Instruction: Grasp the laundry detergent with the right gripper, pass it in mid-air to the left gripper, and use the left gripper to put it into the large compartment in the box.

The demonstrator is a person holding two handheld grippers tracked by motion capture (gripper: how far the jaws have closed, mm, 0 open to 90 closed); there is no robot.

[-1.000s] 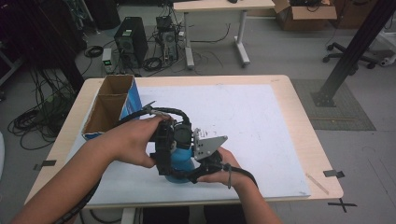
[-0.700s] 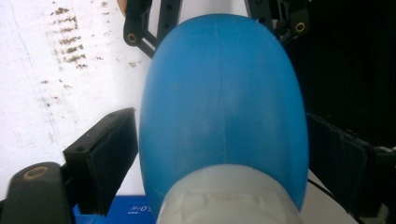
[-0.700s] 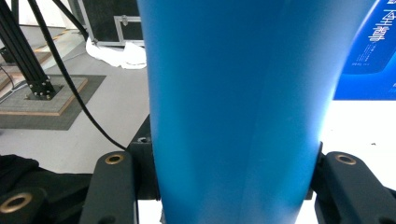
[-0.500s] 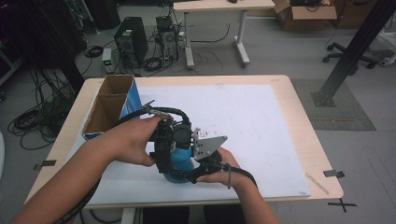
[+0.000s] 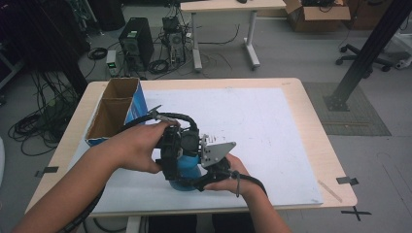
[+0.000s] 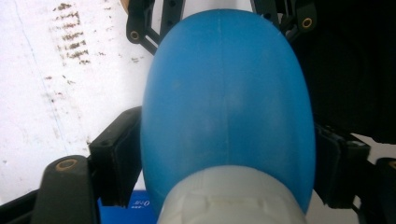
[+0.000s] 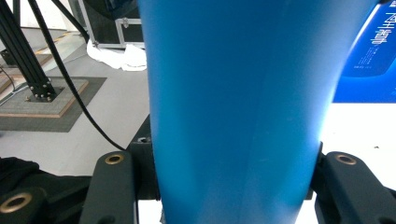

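A blue plastic bottle [image 5: 188, 170] with a white cap [image 6: 231, 198] stands on the white sheet near the table's front edge, held between both hands. My left gripper [image 5: 171, 148] comes at it from the left. Its jaws have just been closing, and its pads [image 6: 119, 158] now lie against the bottle [image 6: 229, 102] just below the cap. My right gripper [image 5: 214, 162], with the grey plate on top, is shut on the bottle's body [image 7: 233, 93] from the right. Its black fingers [image 7: 114, 186] flank both sides.
An open cardboard box [image 5: 112, 110] with a blue side stands at the table's left edge. A white sheet [image 5: 252, 121] covers most of the wooden table [image 5: 311, 104]. Cables trail from both grippers toward the person.
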